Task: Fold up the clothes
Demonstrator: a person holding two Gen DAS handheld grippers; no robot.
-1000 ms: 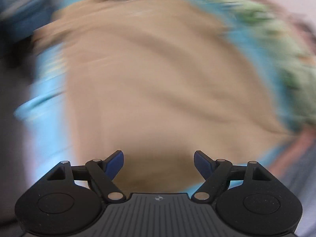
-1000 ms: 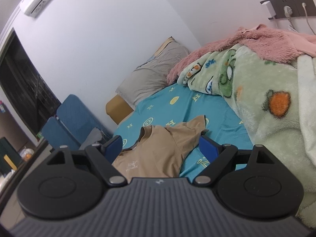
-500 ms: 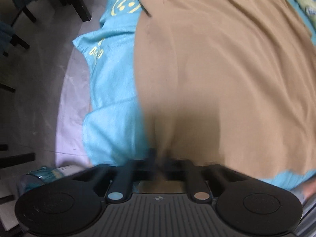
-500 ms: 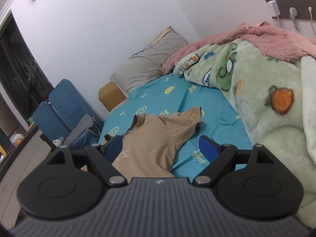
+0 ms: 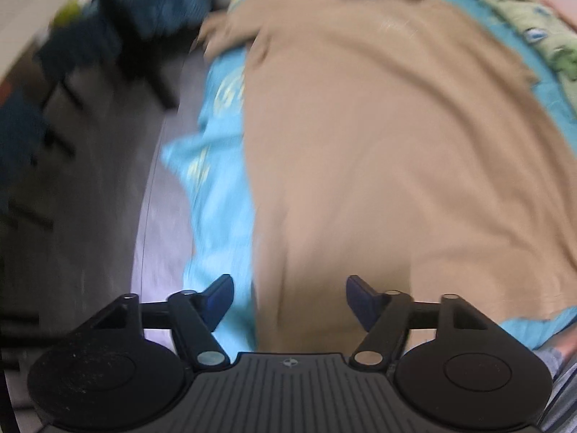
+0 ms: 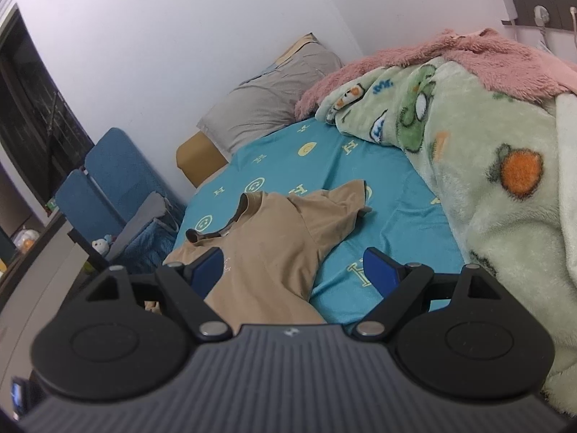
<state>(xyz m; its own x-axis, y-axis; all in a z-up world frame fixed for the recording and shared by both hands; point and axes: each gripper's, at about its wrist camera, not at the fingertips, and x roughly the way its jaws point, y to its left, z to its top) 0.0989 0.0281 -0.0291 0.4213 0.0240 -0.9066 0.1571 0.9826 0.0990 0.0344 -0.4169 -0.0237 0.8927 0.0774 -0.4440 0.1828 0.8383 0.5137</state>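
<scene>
A tan T-shirt point(image 5: 389, 151) lies spread on a turquoise bed sheet point(image 5: 216, 195), collar at the far end. My left gripper point(image 5: 288, 296) is open just above the shirt's near left hem and holds nothing; this view is motion-blurred. In the right wrist view the same T-shirt point(image 6: 277, 241) lies with its collar and one sleeve showing. My right gripper point(image 6: 292, 270) is open and empty, held above the bed at the shirt's near end.
A green cartoon blanket point(image 6: 487, 166) and pink fleece point(image 6: 468, 54) pile up on the right of the bed. A grey pillow point(image 6: 267, 104) lies at the head. Blue folding chairs point(image 6: 108, 184) and floor point(image 5: 90, 198) lie left of the bed's edge.
My left gripper was shut at the shirt's near hem half a second ago; now it is open and the cloth lies free. My right gripper has drifted slightly, still open.
</scene>
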